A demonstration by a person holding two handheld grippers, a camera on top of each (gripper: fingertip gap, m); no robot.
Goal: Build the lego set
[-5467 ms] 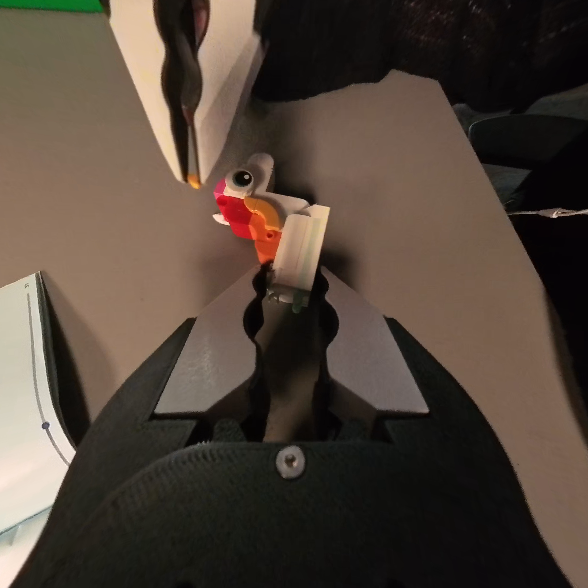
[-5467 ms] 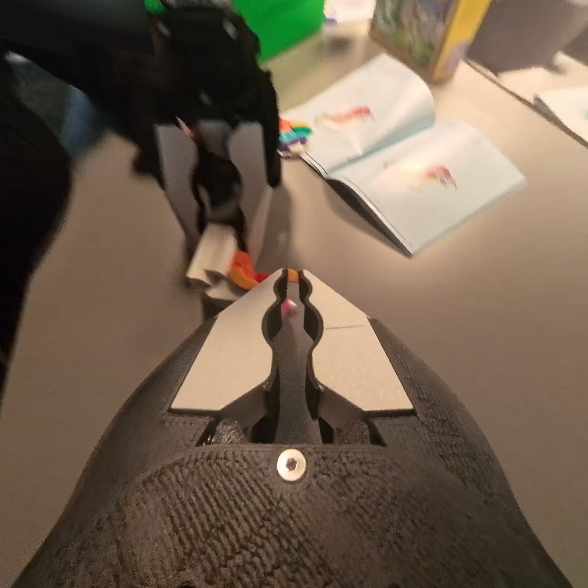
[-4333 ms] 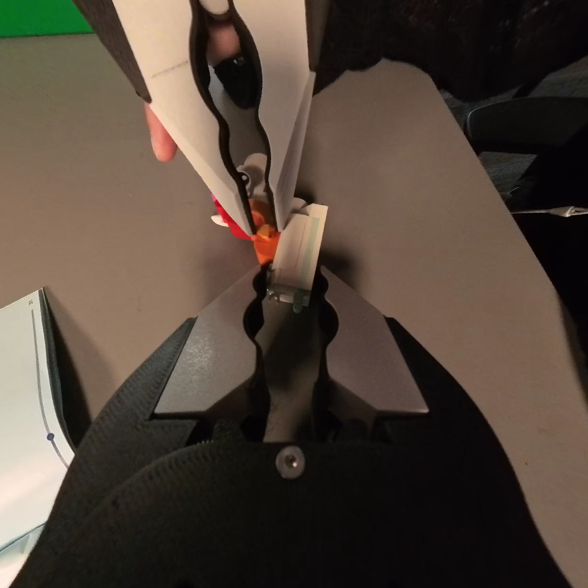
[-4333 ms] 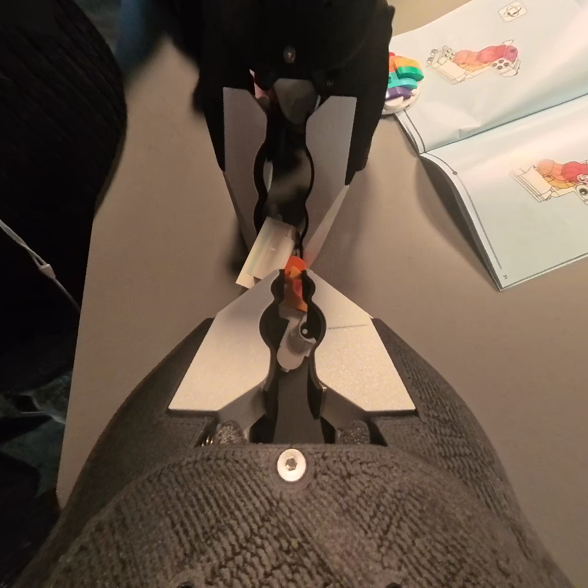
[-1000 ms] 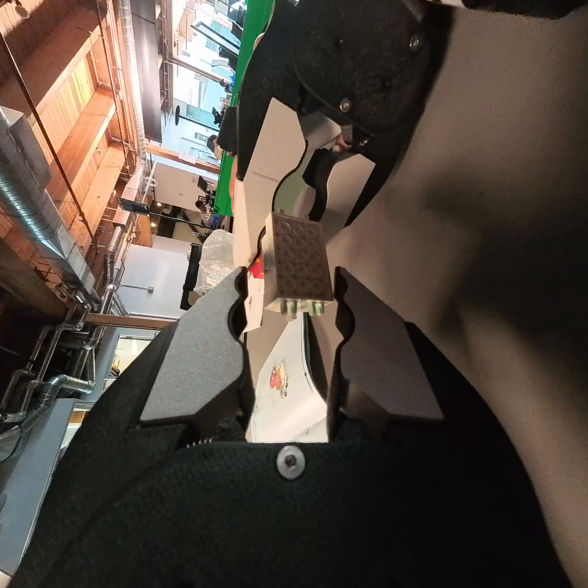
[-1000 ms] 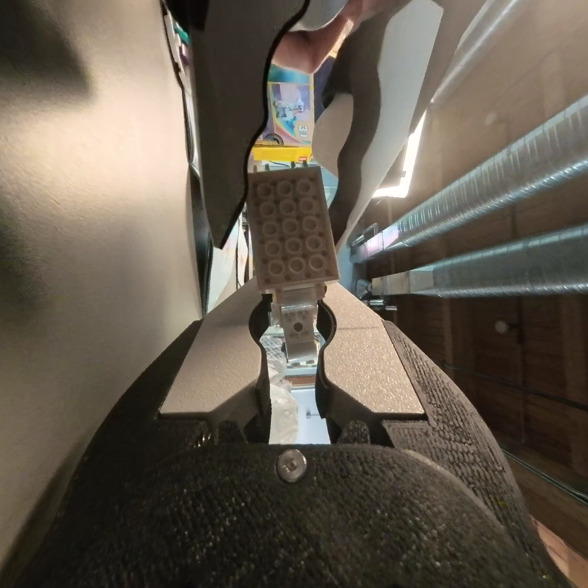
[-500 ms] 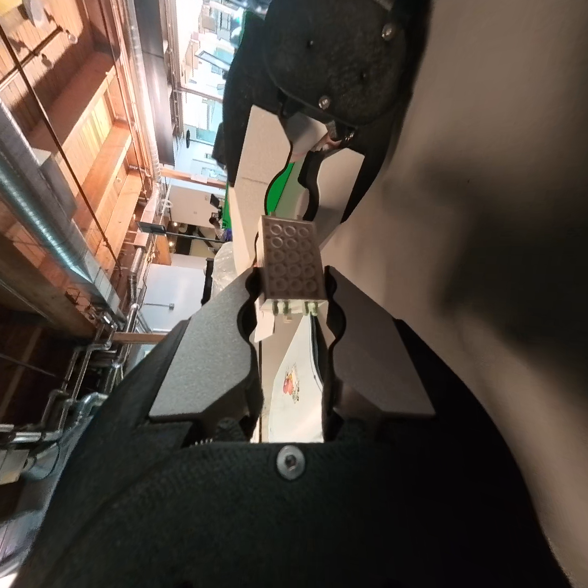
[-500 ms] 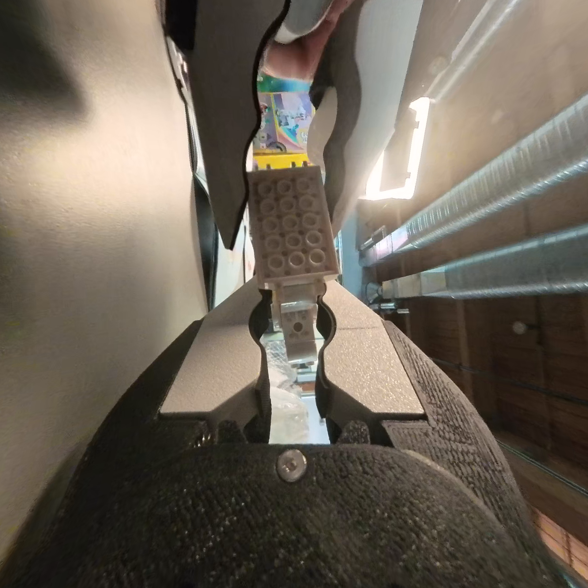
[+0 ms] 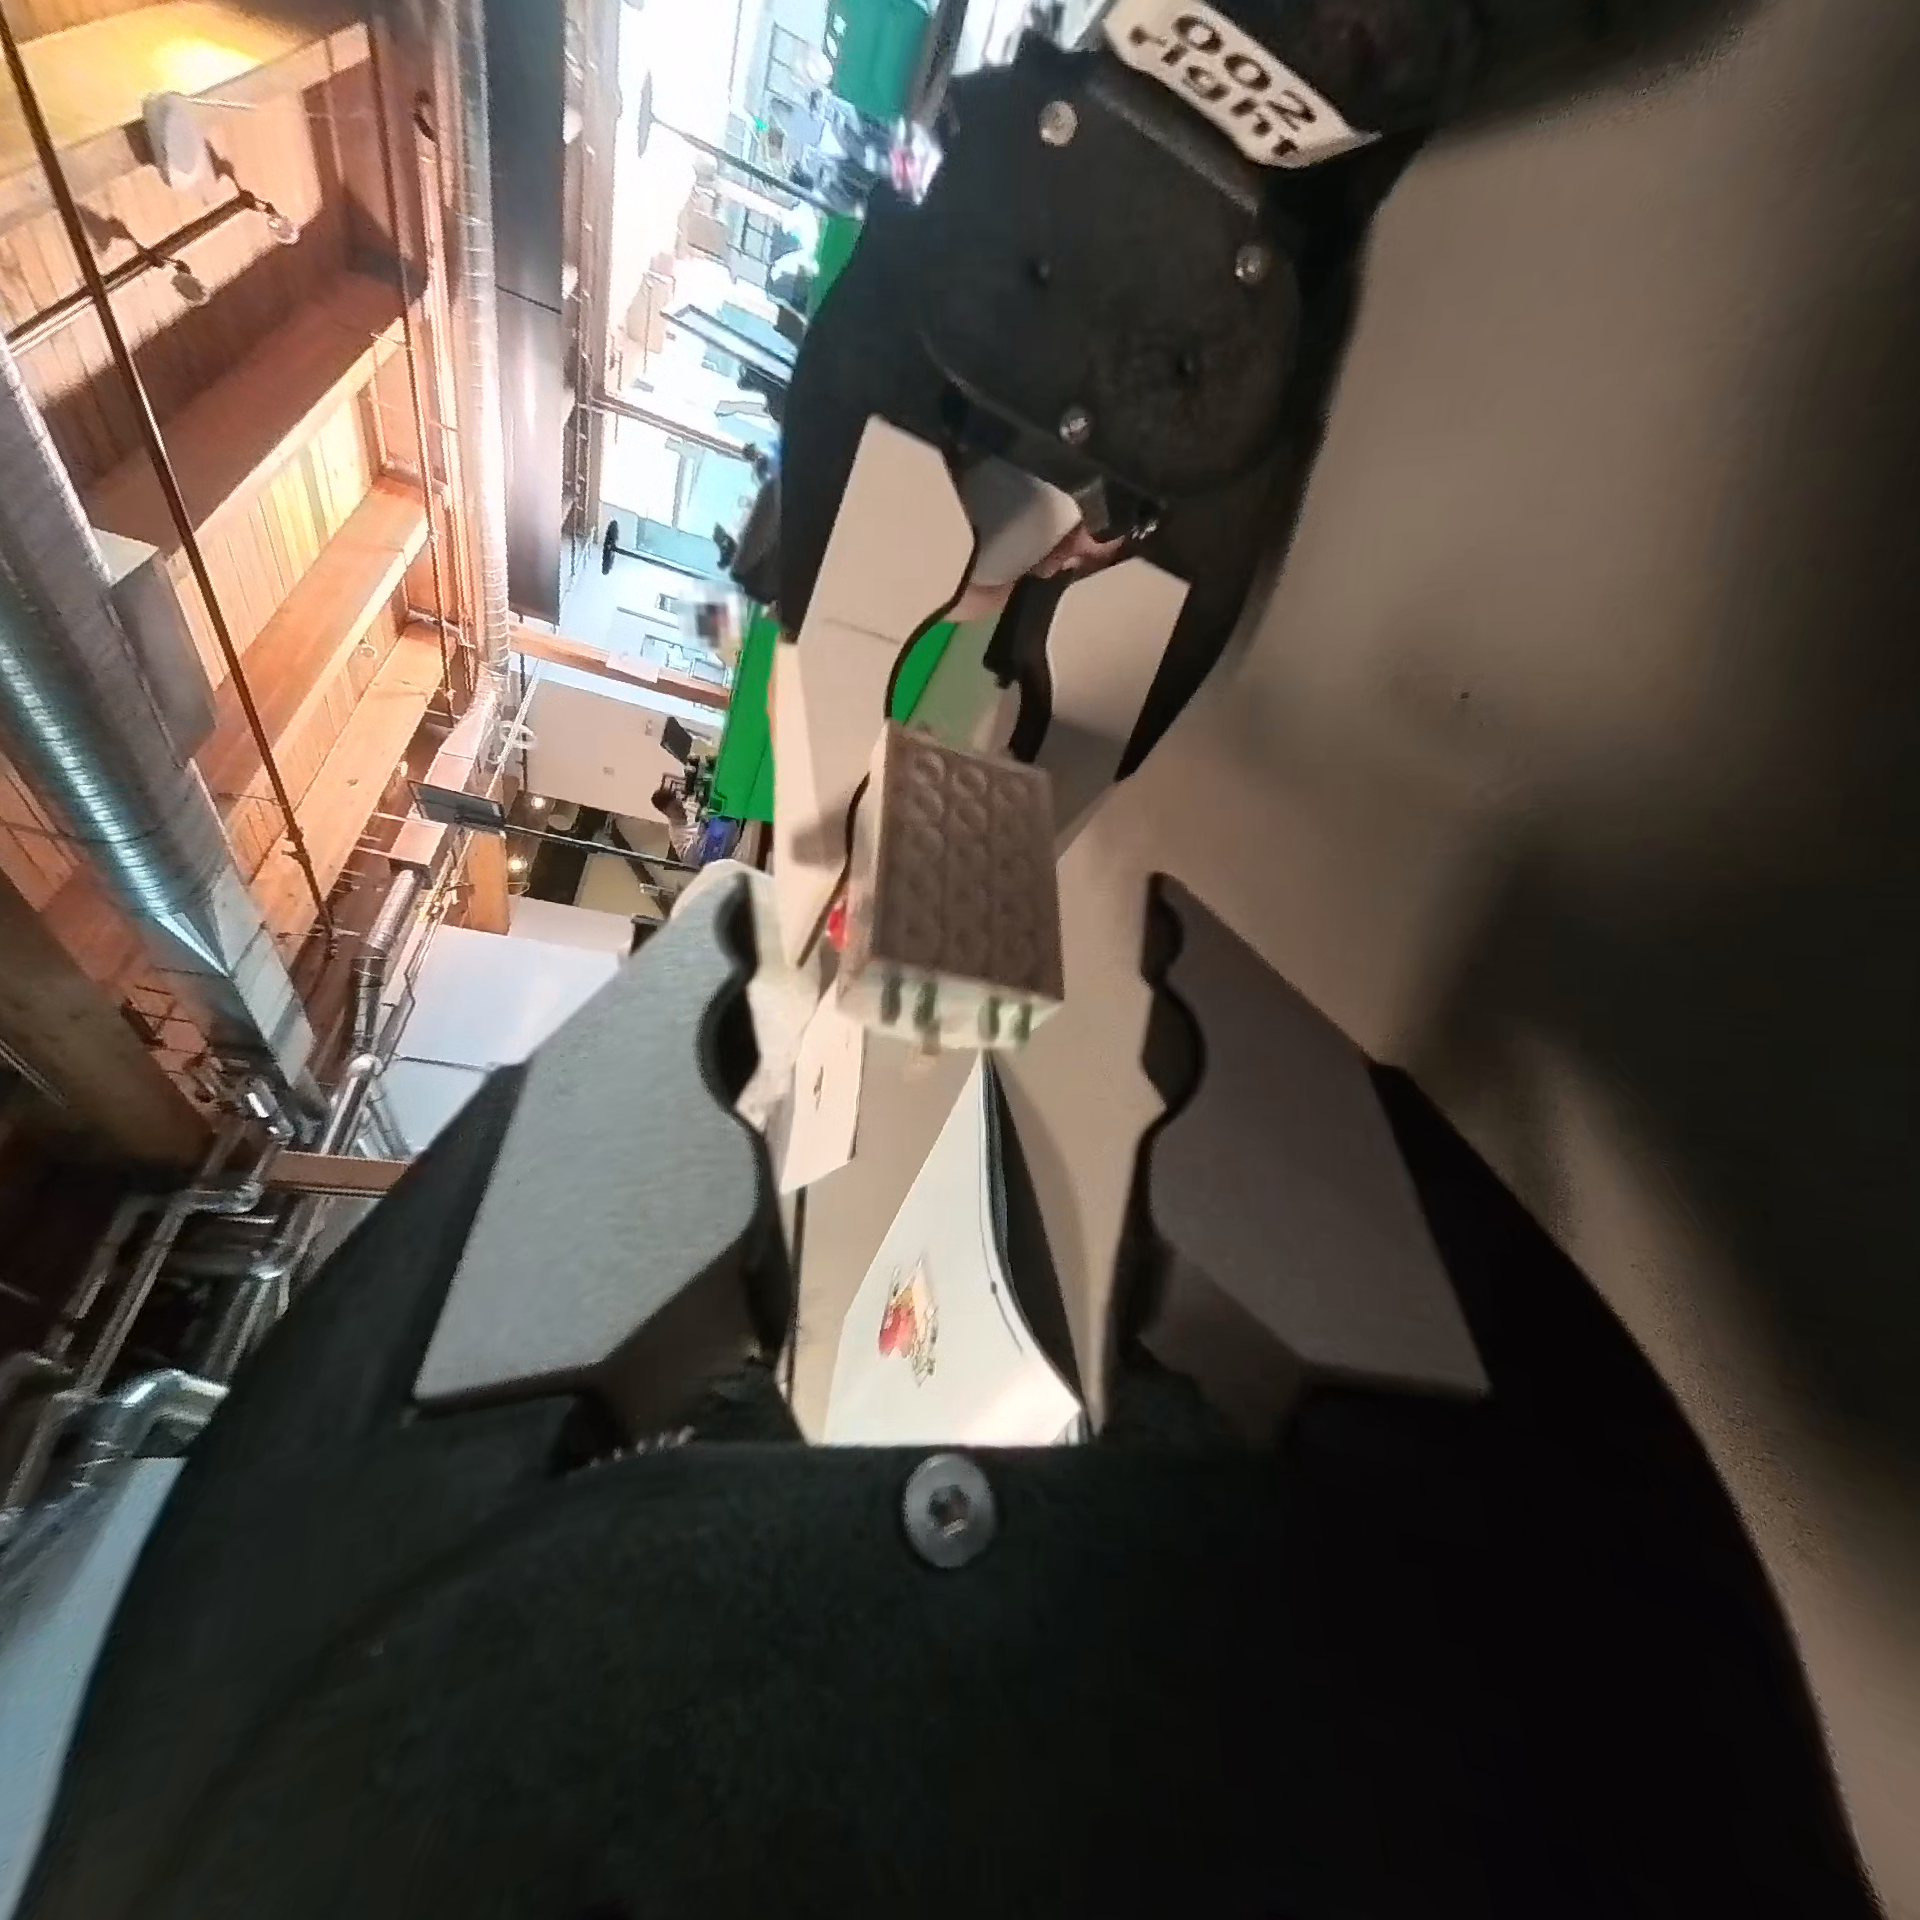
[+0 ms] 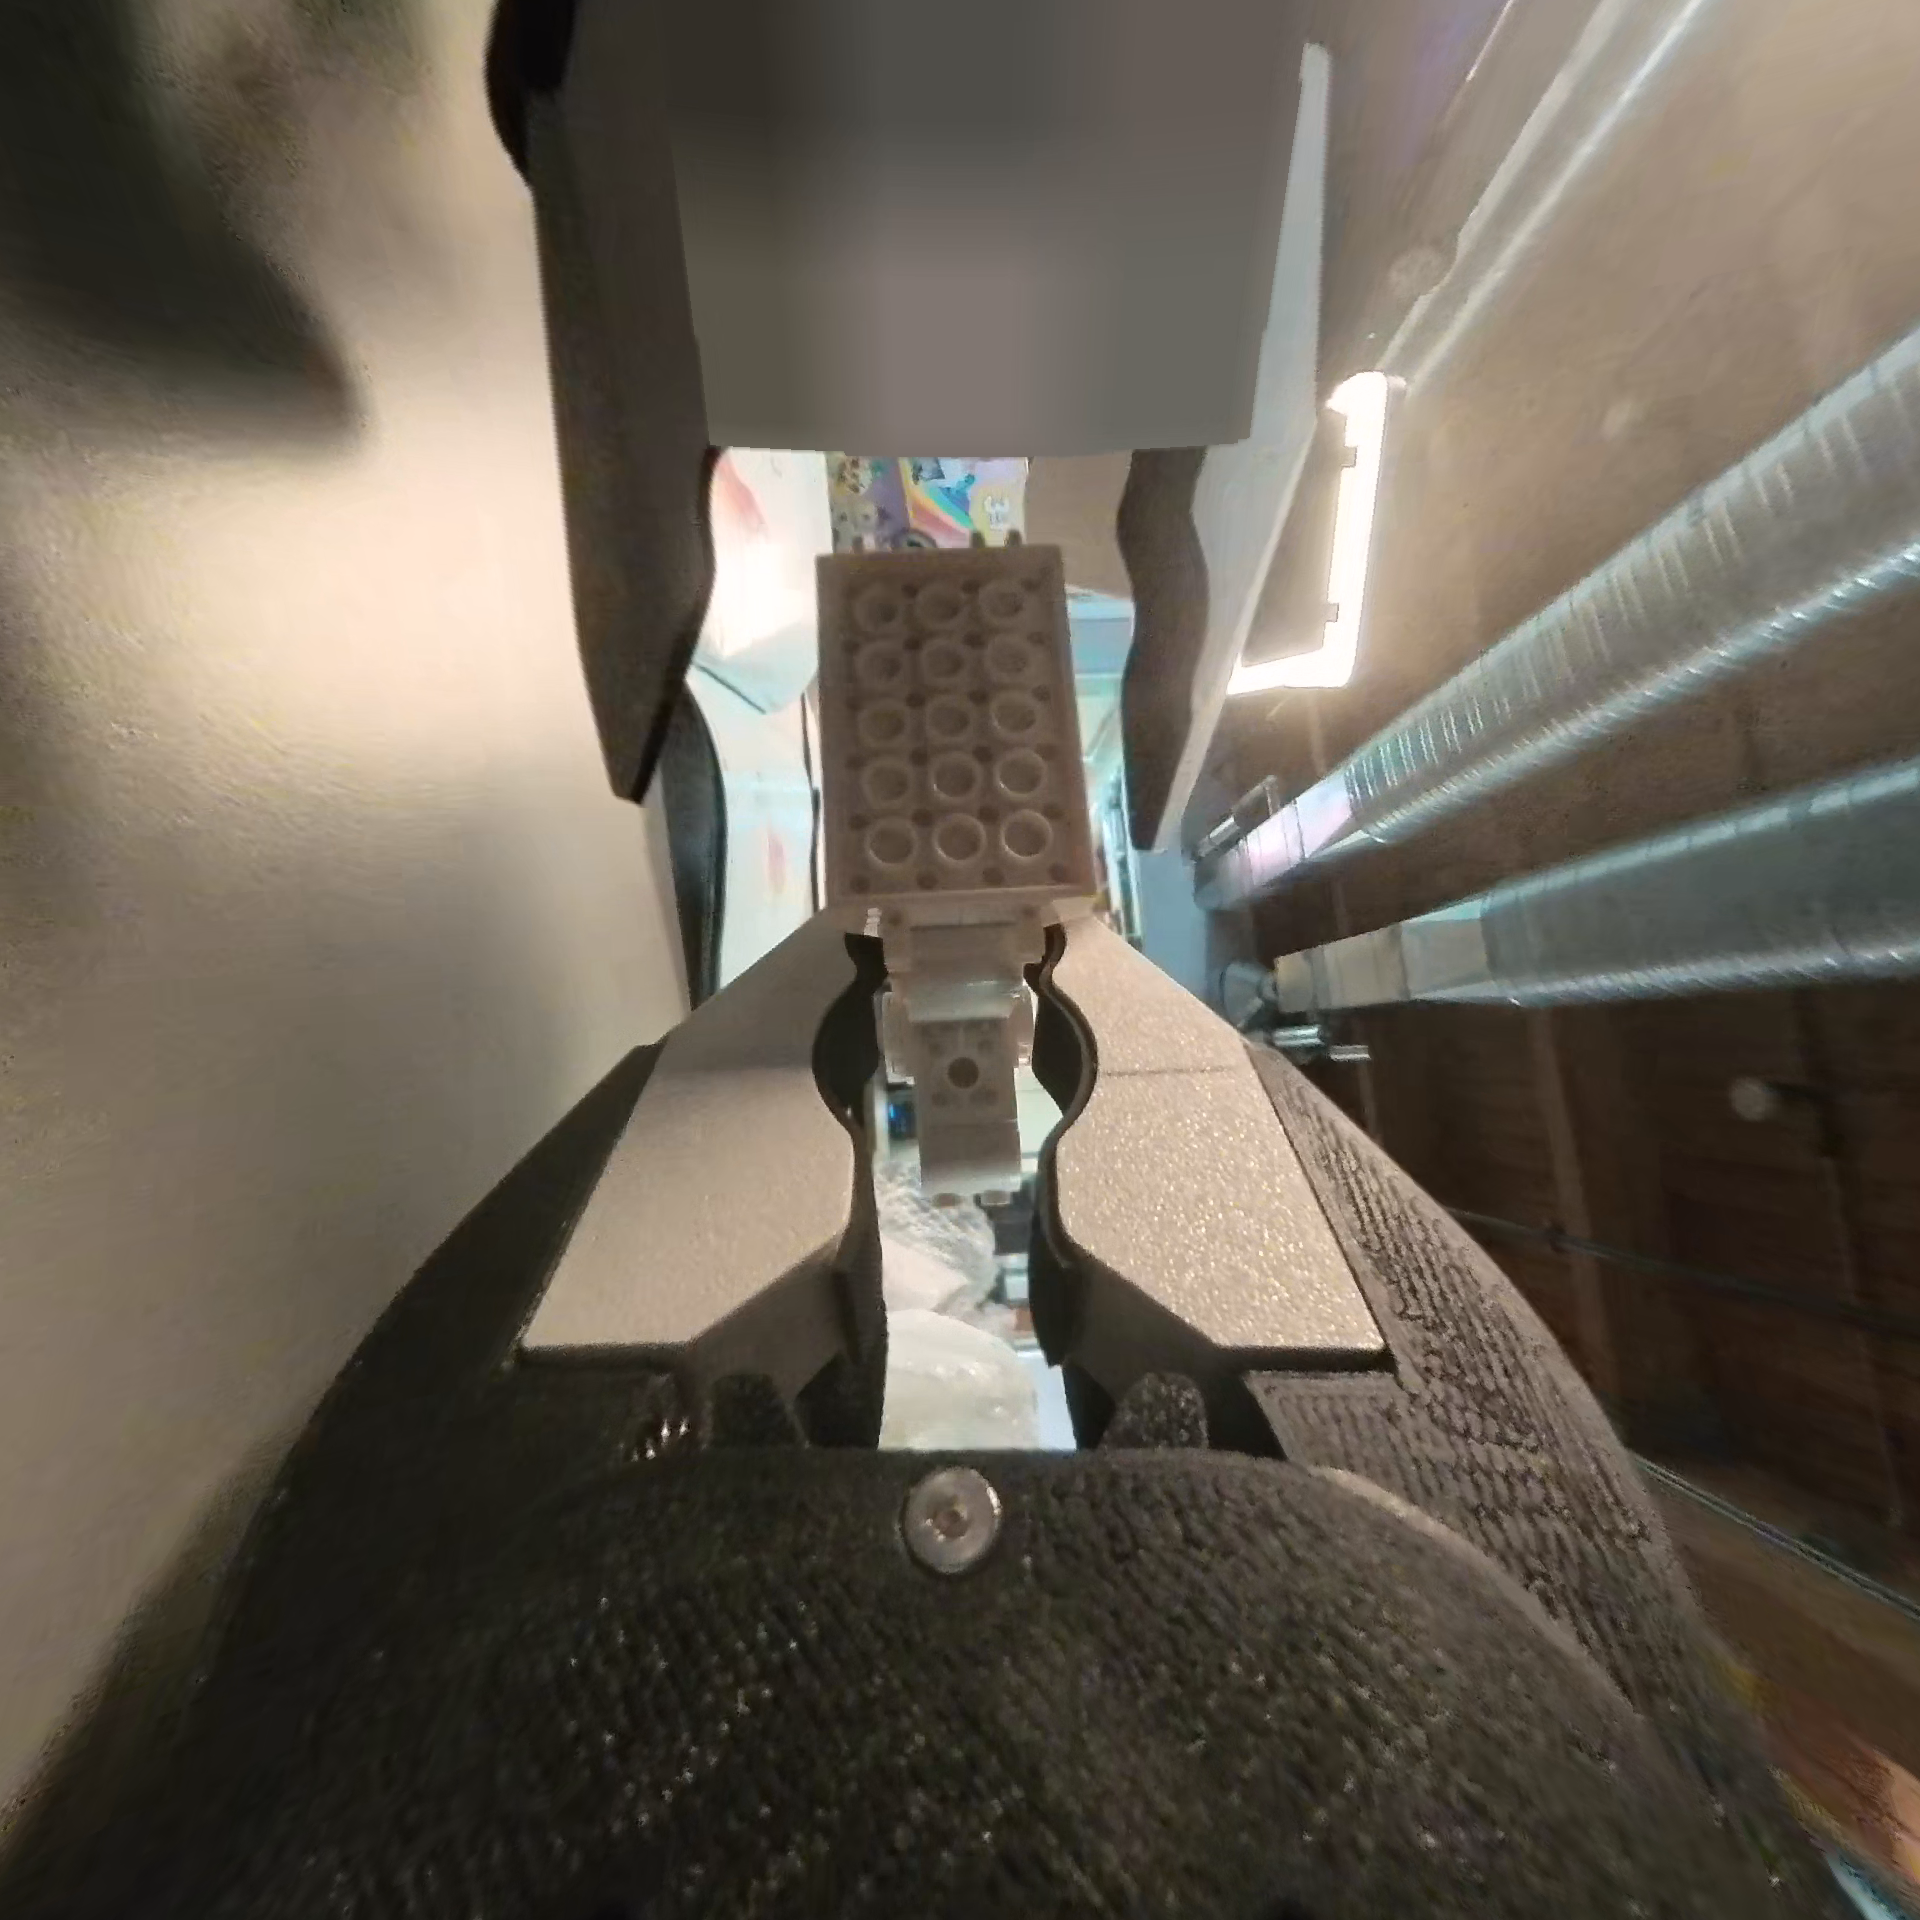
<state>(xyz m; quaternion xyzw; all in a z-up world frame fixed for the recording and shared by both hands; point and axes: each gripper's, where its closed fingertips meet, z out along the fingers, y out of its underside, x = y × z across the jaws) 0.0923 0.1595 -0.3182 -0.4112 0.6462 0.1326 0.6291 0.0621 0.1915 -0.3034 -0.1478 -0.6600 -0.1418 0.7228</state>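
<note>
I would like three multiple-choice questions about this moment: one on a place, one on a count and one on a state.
1. Where is the lego model?
A. flat on the table
B. in the right gripper
C. on the booklet

2. How many rings span the narrow width of its underside?
A. two
B. six
C. three

3. The left gripper is:
A. open
B. shut on the model
C. out of view

Answers: 1 B, its fingers clamp the model's narrow end. 2 C, each row shows three rings in the right wrist view. 3 A, its fingers stand wide on either side of the model, with gaps.
</note>
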